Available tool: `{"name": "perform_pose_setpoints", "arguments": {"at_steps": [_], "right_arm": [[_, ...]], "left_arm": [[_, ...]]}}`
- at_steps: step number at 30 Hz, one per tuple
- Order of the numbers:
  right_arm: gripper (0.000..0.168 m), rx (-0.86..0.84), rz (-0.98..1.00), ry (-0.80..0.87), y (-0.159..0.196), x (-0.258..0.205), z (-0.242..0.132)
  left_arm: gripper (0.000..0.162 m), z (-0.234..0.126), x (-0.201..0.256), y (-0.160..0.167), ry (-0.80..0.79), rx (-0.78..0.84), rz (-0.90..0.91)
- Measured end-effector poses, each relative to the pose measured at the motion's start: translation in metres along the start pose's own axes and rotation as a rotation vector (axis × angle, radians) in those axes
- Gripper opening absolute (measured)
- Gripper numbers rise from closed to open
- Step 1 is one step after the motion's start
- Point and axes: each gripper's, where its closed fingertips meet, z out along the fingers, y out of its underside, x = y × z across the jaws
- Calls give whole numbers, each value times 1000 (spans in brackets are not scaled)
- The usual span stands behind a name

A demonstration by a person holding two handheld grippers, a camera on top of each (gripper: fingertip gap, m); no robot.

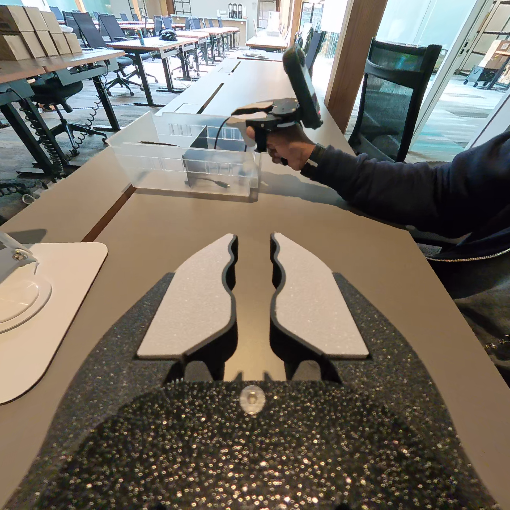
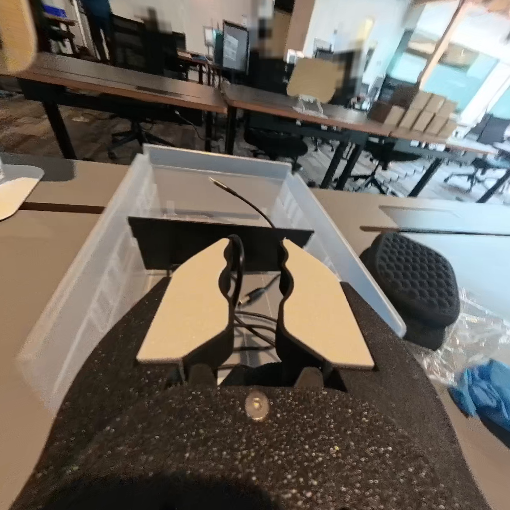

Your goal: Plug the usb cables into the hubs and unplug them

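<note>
the left gripper (image 1: pixel 254 240) hovers low over the bare front part of the grey table (image 1: pixel 193 220), its 2 fingers a narrow gap apart with nothing between them. a white pad (image 1: pixel 55 289) lies at the table's left edge beside it.

farther back on the table, toward its right edge, stands a clear plastic bin (image 1: pixel 154 162) split by a dark divider (image 1: pixel 193 165). the right gripper (image 1: pixel 234 116), held in the person's hand (image 1: pixel 287 146), is above the bin's right compartment. in the left wrist view a black usb cable (image 1: pixel 218 135) hangs from around its fingertips down into that compartment, and a plug end (image 1: pixel 220 184) lies on the bin floor.

in the right wrist view the right gripper (image 2: pixel 255 242) has its fingers parted moderately wide; the usb cable (image 2: pixel 238 256) loops against the inner face of the left finger (image 2: pixel 193 298), but i cannot tell whether it is pinched. more cable is coiled on the bin (image 2: pixel 82 262) floor below, and 1 end (image 2: pixel 218 183) arches over the divider (image 2: pixel 193 242) into the far compartment. a black honeycomb-textured cushion (image 2: pixel 414 278) sits on the table just right of the bin. no hub is clearly visible.
</note>
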Motion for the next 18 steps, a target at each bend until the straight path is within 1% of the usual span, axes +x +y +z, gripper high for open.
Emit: {"name": "perform_pose_setpoints", "arguments": {"at_steps": [3,5,8,11,13,15,18], "right_arm": [[36,-97,61,33,22,22,6],[40,-152,59,64,36,34,10],[46,-141,29,110,38,47,11],[46,-36,-12,150,18,53,4],[44,75,-14,113,-2,44,-4],[43,206,14,-25,-26,17,-13],[36,444,37,-270,-71,-41,-47]], "left_arm": [[21,0,1,-1,2,1,4],[21,0,2,-2,5,-1,8],[21,0,3,-2,2,-9,16],[21,-3,1,-3,-8,-5,17],[21,-8,-1,-5,-21,-1,19],[21,-14,-5,-5,-47,-5,25],[21,-30,-18,-6,-122,-19,39]]}}
